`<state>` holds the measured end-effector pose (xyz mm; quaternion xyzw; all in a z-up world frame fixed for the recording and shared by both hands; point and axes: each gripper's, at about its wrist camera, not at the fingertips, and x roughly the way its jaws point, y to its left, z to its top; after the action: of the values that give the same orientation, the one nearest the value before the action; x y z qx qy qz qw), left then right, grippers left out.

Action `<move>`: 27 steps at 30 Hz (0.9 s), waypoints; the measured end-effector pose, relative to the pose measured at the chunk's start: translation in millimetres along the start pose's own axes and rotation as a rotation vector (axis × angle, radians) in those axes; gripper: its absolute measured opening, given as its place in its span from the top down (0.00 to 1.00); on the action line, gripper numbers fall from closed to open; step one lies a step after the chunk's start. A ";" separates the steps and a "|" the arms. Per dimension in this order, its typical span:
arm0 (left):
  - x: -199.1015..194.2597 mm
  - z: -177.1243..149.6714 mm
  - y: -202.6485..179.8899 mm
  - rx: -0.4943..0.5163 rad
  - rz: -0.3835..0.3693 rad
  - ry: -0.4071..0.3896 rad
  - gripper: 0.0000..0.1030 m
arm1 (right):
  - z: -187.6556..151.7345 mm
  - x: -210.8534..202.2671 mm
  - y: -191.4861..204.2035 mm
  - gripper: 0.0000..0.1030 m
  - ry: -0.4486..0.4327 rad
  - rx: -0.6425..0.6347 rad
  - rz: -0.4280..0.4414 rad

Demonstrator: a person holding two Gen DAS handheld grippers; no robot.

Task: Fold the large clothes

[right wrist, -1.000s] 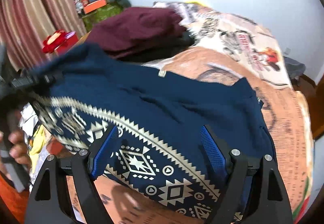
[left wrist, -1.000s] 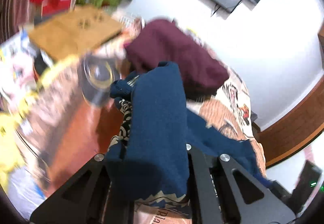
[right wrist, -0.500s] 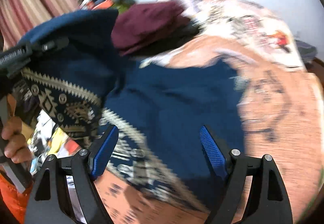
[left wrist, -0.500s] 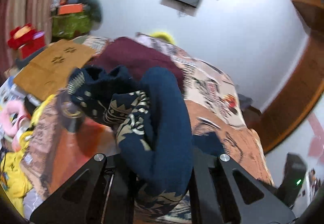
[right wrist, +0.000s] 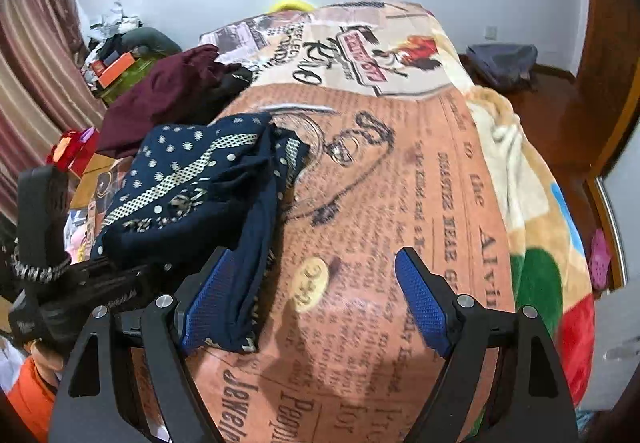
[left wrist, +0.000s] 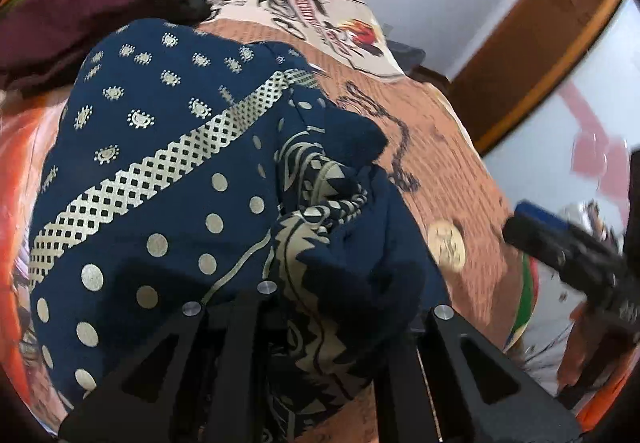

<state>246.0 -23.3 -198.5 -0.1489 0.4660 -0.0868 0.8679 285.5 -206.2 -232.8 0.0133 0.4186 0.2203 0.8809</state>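
A navy garment [right wrist: 188, 179] with cream dots and bands lies bunched on the left part of the bed. In the left wrist view the same garment [left wrist: 168, 171] drapes over my left gripper [left wrist: 316, 307], which is shut on a fold of it, the fingertips buried in cloth. My right gripper [right wrist: 316, 299] hovers open over the printed blanket [right wrist: 400, 183]. A hanging strip of the garment lies against its left blue pad [right wrist: 208, 303]. Nothing is pinched there. The left gripper [right wrist: 80, 283] shows at the left edge, the right gripper [left wrist: 560, 243] at the right.
A maroon garment [right wrist: 168, 95] is heaped at the bed's far left. Boxes and clutter [right wrist: 120, 71] stand by striped curtains. A dark bag [right wrist: 504, 63] sits on the wooden floor at the right, and a pink shoe [right wrist: 600, 259] lies beyond the blanket's edge.
The garment, spread wide across the bed before, is now gathered into a bundle at the left. My left gripper swung across and down with its fold. The right gripper now sits over bare blanket.
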 end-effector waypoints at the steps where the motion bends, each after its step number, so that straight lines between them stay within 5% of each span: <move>1: -4.3 1.1 -0.1 0.017 0.005 0.000 0.91 | 0.3 -1.1 0.8 0.22 -0.001 0.001 0.001; 5: -25.0 5.9 -8.5 0.103 0.027 0.019 0.77 | 3.9 -14.5 6.9 0.22 -0.022 -0.008 0.018; 7: -40.0 4.1 -14.2 0.128 0.015 0.023 0.55 | 5.3 -19.9 13.2 0.22 -0.038 -0.016 0.046; 10: -64.9 0.3 -11.2 0.130 -0.030 -0.017 0.37 | 11.1 -20.7 29.0 0.22 -0.033 -0.025 0.117; 18: -125.0 6.1 26.7 0.160 0.168 -0.184 0.28 | 22.3 6.5 76.3 0.22 0.029 -0.043 0.244; 23: -105.1 -3.9 79.1 0.100 0.278 -0.120 0.27 | 15.9 49.6 85.7 0.22 0.148 0.015 0.299; 27: -76.8 -22.7 107.4 0.003 0.204 -0.050 0.26 | 5.3 90.4 74.8 0.22 0.257 0.101 0.260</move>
<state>186.1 95.8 -186.7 -0.1014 0.4566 0.0050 0.8839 311.2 -101.7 -279.9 0.0832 0.5332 0.3107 0.7825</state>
